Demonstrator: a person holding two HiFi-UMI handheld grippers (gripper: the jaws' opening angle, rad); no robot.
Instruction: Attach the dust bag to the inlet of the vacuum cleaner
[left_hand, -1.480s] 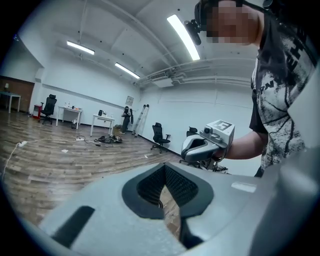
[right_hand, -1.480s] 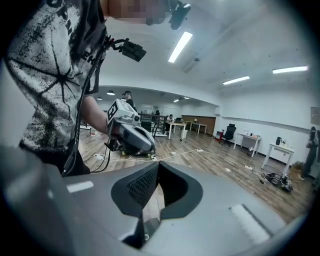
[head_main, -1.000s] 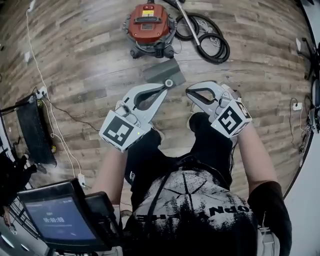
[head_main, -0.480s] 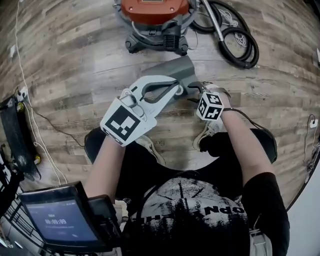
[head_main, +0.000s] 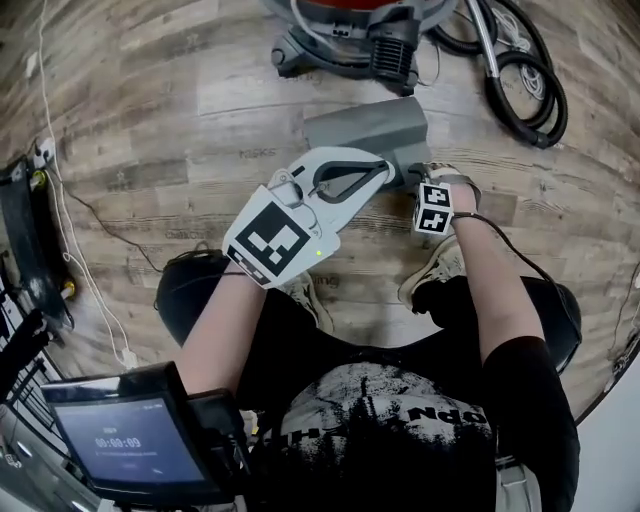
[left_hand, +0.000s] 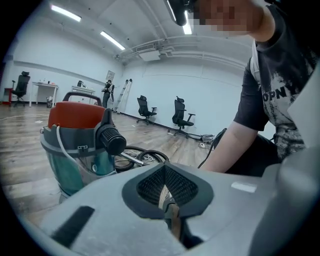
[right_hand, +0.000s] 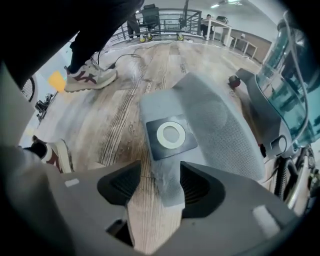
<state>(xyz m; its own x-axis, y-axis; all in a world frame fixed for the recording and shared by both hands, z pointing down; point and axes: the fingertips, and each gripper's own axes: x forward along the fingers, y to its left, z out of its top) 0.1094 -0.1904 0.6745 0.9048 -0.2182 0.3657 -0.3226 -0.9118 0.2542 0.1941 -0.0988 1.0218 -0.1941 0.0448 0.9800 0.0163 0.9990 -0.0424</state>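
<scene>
1. Grey non-woven fabric dust bag (head_main: 365, 130) is lying flat on the wood-plank floor (head_main: 150, 120), just in front of the canister vacuum cleaner with a red lid and a teal drum (head_main: 345, 25).
2. Dark square collar with a white ring (right_hand: 171, 135) is facing upward on the dust bag (right_hand: 220, 125), toward the end nearer the person.
3. Right gripper (head_main: 420, 185) is pointing steeply down at that near end. Its jaws are standing wide, having just been opening. In the right gripper view (right_hand: 157, 187) a corner of the bag is lying between the pads without being pressed by them.
4. Left gripper (head_main: 388, 170) is pointing toward the vacuum cleaner (left_hand: 80, 140), and in the head view its tip is overlapping the bag's near edge. In the left gripper view (left_hand: 167, 200) its jaws are meeting, with nothing held between them.
5. Black ribbed hose (head_main: 520, 80) is lying coiled on the floor to the right of the vacuum cleaner.
6. White sneaker (head_main: 432, 272) of the crouching person is resting on the floor just behind the right gripper.
</scene>
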